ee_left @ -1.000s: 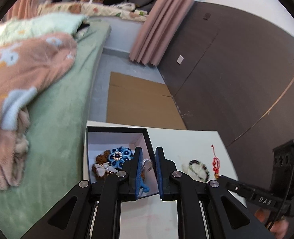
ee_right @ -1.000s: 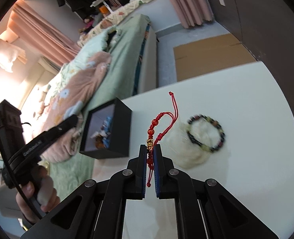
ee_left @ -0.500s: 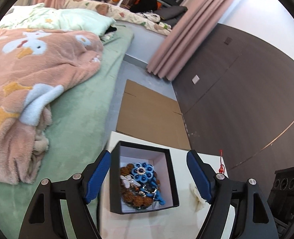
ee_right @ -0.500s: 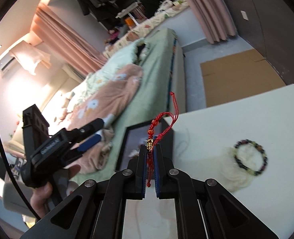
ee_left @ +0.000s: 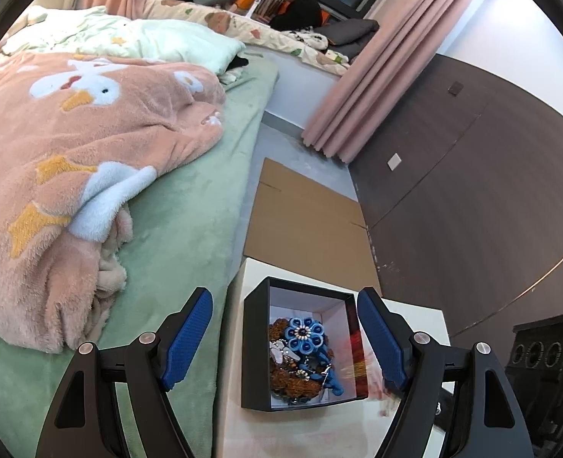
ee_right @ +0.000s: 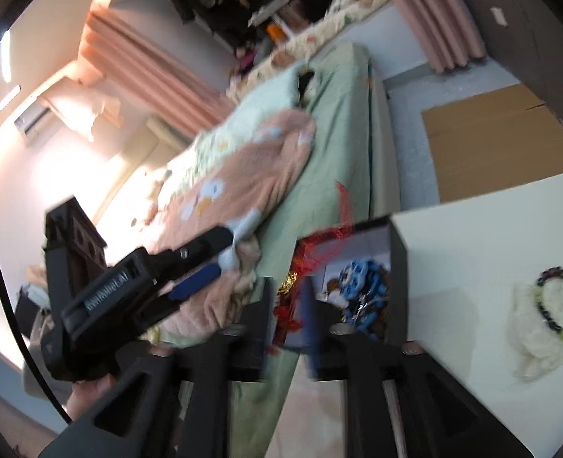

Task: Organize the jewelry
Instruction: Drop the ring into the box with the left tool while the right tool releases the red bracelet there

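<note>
Two grippers are working over the black box (ee_left: 300, 347) now. My left gripper (ee_left: 283, 339) is hanging with its jaws spread wide, one blue pad on either side of the box, gripping nothing. My right gripper (ee_right: 287, 305) is blurred by motion; its jaws are looking slightly parted around the red cord charm (ee_right: 293, 290), and I cannot tell whether they are pinching it or letting it go. In the left wrist view the charm is showing only as a red and gold smear at the box's right wall, so I am judging it to be dropping in or just about to.

Inside the box, which is sitting near the counter (ee_right: 491, 229) edge closest to the bed (ee_left: 190, 229), several pieces are already lying in a heap: a blue flower ornament (ee_left: 304, 334), brown beads and something silvery I cannot make out.

Further out, nearer the counter's right side, a dark beaded bracelet (ee_right: 558, 305) is resting on a white fluffy pad (ee_right: 529, 328), well apart from the box. I am reckoning the job mostly done, with the charm landing now and the bracelet left to fetch.
</note>
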